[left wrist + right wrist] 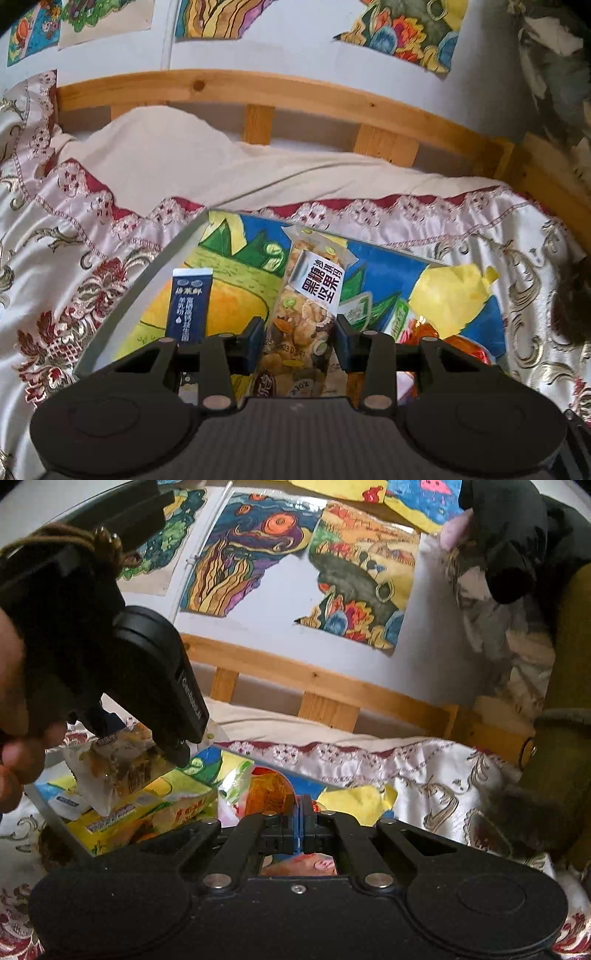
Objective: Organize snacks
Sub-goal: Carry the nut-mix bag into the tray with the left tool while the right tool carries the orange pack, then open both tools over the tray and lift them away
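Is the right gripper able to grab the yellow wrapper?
Probably yes. The yellow wrapper lies uncovered just ahead of the right gripper, nothing between them. Its jaws are shut, though, so they must open first.

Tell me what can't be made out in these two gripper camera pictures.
- Nut snack bar, left wrist view: lower end hidden behind the left gripper.
- Blue milk powder sachet, left wrist view: bottom covered by the gripper body.
- Orange packet, right wrist view: mostly hidden behind the shut right gripper; printing unreadable.
- Yellow pack, right wrist view: label too blurred to read.
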A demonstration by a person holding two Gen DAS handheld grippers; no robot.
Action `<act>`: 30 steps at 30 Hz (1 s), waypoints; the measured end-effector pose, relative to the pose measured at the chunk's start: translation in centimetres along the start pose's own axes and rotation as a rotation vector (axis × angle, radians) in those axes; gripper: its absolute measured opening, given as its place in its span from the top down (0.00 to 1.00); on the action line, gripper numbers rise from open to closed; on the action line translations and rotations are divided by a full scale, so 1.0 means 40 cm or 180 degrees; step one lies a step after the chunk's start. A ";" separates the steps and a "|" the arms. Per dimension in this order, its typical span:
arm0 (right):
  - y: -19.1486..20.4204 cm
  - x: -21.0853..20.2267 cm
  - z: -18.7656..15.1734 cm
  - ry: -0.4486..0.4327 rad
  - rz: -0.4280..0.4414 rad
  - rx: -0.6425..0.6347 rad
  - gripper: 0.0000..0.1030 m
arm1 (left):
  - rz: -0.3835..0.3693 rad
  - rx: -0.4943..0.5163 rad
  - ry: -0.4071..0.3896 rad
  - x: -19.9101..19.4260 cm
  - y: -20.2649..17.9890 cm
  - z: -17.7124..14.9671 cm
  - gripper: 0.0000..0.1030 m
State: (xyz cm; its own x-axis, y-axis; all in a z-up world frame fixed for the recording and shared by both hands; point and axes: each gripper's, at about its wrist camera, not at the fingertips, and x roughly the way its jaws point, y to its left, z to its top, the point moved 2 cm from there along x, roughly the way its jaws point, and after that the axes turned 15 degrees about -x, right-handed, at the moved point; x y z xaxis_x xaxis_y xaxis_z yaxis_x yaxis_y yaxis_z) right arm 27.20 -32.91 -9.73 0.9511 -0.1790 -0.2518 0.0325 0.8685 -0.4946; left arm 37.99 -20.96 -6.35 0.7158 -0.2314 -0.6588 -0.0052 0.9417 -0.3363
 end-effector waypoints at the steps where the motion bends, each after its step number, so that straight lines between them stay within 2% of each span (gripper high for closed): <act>1: 0.004 0.002 -0.002 0.0028 0.0012 -0.0037 1.00 | 0.0020 -0.0003 0.0011 0.006 0.001 -0.005 0.58; 9: 0.002 0.003 0.002 0.0078 0.0003 -0.0057 0.97 | 0.0055 -0.0008 0.0055 0.027 -0.003 -0.023 0.57; 13: -0.004 0.002 -0.001 0.0113 0.0007 -0.0018 0.83 | 0.0072 -0.0010 0.0138 0.036 -0.003 -0.026 0.57; 15: -0.004 0.002 -0.002 0.0131 0.0023 -0.0003 0.83 | 0.0062 -0.0072 0.0133 0.032 0.000 -0.025 0.54; 18: -0.006 0.001 -0.004 0.0161 0.0012 0.0019 0.81 | 0.0028 -0.0103 0.0117 0.024 0.002 -0.024 0.44; 21: -0.014 -0.006 -0.002 0.0174 -0.0004 0.0082 0.71 | 0.0034 -0.0123 0.0106 0.010 0.004 -0.024 0.39; 24: -0.022 -0.021 0.005 0.0152 -0.0024 0.0142 0.64 | 0.0033 -0.0179 0.0079 -0.016 0.009 -0.021 0.30; 26: -0.031 -0.034 0.012 0.0141 0.0001 0.0235 0.50 | 0.0034 -0.0189 -0.0004 -0.044 0.013 -0.017 0.18; 30: -0.052 -0.075 0.028 0.0092 0.0020 0.0429 0.36 | 0.0112 -0.0196 -0.0235 -0.123 0.026 -0.003 0.06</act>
State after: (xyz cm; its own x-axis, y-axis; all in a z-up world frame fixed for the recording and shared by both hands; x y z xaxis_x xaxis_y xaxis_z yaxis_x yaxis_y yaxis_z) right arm 24.62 -33.65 -7.02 0.9422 -0.1848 -0.2793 0.0693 0.9235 -0.3773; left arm 34.38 -18.88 -3.51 0.7640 -0.1776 -0.6203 -0.0725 0.9317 -0.3560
